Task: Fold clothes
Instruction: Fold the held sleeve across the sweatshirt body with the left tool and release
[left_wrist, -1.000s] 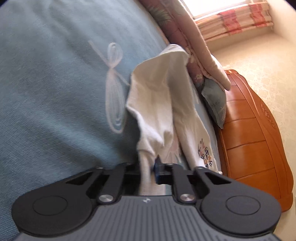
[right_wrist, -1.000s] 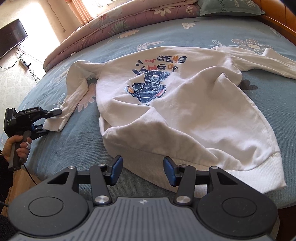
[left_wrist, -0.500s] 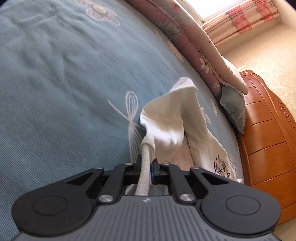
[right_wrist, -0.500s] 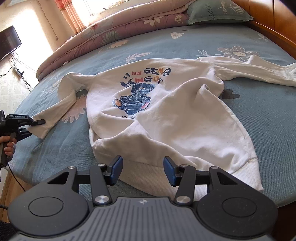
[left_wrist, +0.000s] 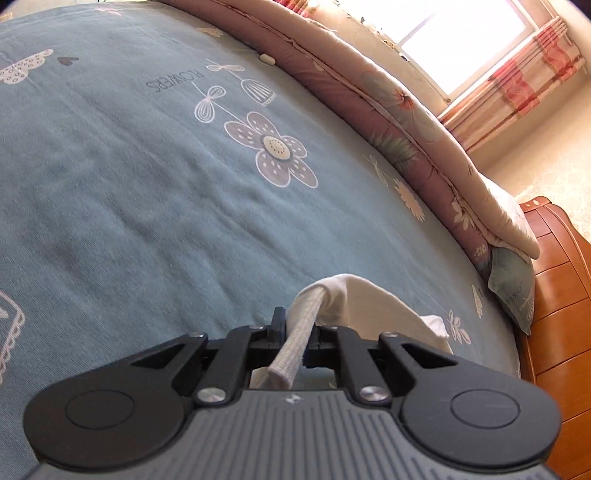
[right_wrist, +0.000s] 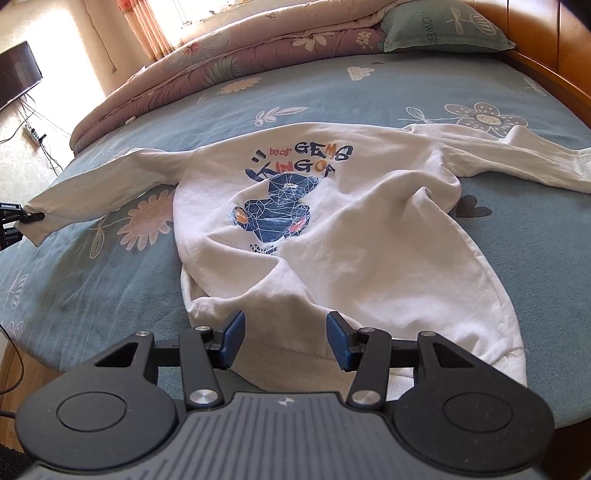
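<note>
Left gripper (left_wrist: 297, 332) is clamping the ribbed cuff (left_wrist: 295, 343) of the white printed sweatshirt (right_wrist: 332, 229), holding that sleeve stretched out. Sweatshirt is lying face-up, spread on the blue flowered bedsheet (right_wrist: 110, 295). Right gripper (right_wrist: 285, 338) is hovering half-open over the hem, holding nothing. No fold made yet; judging nearly everything is left.

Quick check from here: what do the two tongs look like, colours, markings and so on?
Both tongs, left and right, match: black linkage arms with silver pivot screws, round black side housings, and a ribbed grey body bearing a small white logo. The right pads are blue.
</note>
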